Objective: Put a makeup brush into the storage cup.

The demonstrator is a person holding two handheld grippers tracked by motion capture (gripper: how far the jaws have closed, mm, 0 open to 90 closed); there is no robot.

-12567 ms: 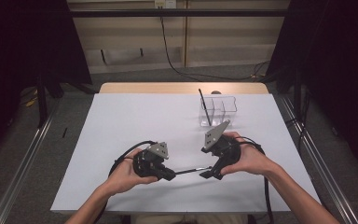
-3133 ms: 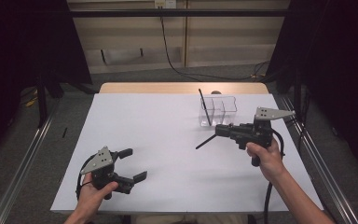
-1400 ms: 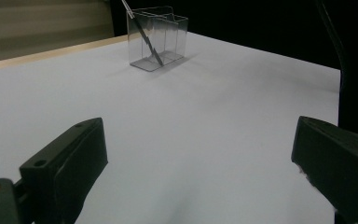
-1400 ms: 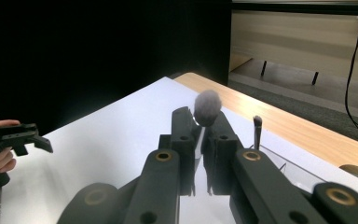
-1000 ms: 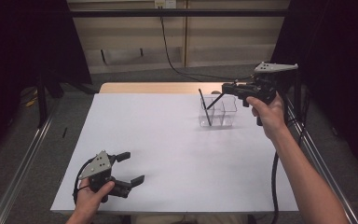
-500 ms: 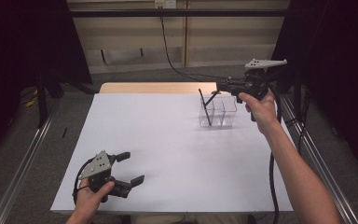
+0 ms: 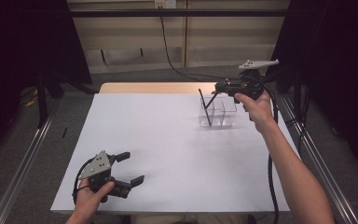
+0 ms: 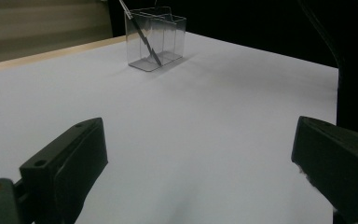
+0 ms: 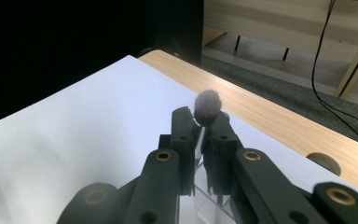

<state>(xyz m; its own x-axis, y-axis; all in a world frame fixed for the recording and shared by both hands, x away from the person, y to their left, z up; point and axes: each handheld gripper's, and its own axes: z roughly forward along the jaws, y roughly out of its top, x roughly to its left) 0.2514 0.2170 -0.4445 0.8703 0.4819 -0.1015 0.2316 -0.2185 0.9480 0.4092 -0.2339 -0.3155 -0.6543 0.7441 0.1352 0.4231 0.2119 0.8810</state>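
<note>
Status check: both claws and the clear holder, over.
Left claw open, low at table's near edge. Right claw shut on thin black pen, above the clear plastic divided holder. Second black pen leans inside. White table unobstructed.

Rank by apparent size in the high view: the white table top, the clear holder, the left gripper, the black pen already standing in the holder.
1. white table top
2. left gripper (nearer the camera, so unsure)
3. clear holder
4. black pen

Your two black-jawed grippers, left [image 7: 125, 168] and right [image 7: 217, 87], carry grey plates. You see a clear plastic divided holder [image 7: 217, 112] holding a thin black pen [image 7: 205, 108], on a plain white table sheet [image 7: 168, 149] edged by pale wood.
</note>
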